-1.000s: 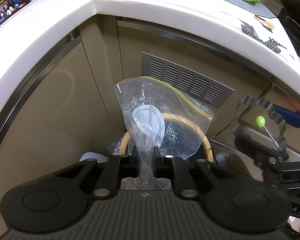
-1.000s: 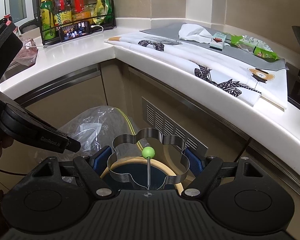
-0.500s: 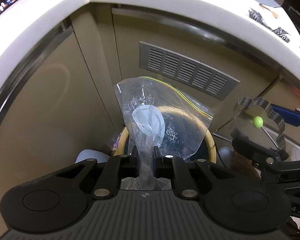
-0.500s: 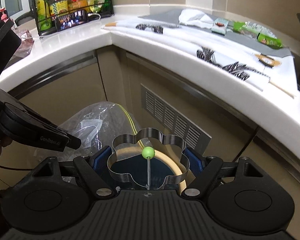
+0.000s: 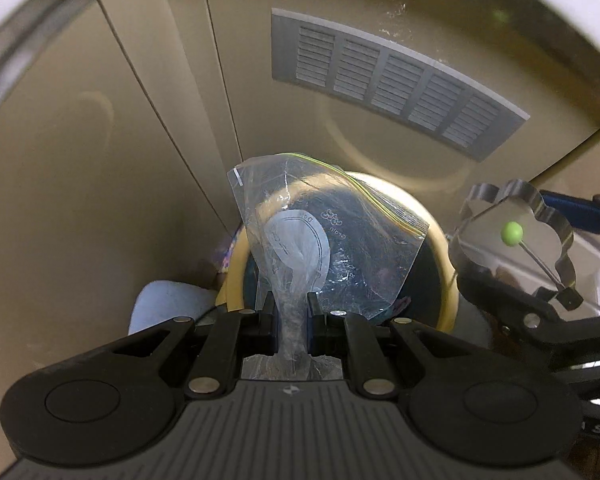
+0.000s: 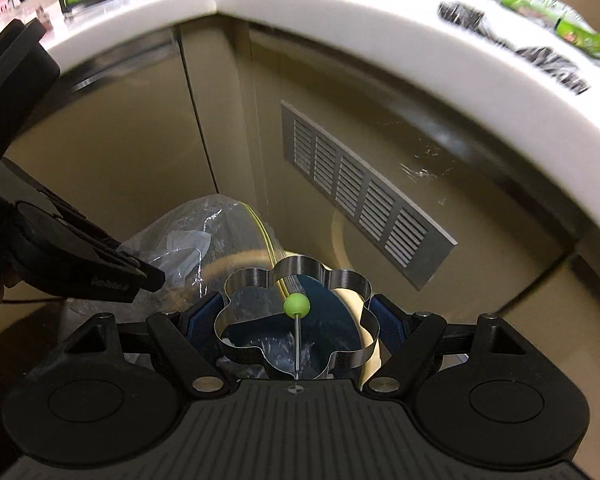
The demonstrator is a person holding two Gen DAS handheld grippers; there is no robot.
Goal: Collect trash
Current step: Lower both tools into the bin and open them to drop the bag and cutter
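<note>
My left gripper (image 5: 291,312) is shut on the bunched neck of a clear zip bag (image 5: 324,232) with a yellow-green seal strip; the bag hangs over a round bin (image 5: 440,240) with a cream rim and a dark liner. My right gripper (image 6: 296,320) is shut on a flower-shaped metal ring (image 6: 260,280) with a wire handle topped by a green ball (image 6: 297,306); its blue pads press the ring's two sides. The ring (image 5: 556,220) shows at the right of the left wrist view, beside the bin. From the right wrist, the bag (image 6: 188,240) sits left of the ring, above the bin's rim (image 6: 352,304).
Beige cabinet doors with a grey vent grille (image 5: 392,80) stand behind the bin, under a white counter edge (image 6: 380,28). Green packets (image 6: 572,28) and patterned paper lie on the counter. A pale blue object (image 5: 168,304) sits on the floor left of the bin.
Both grippers have sunk below the counter edge toward the bin, each keeping its load. The counter top has nearly left the left wrist view.
</note>
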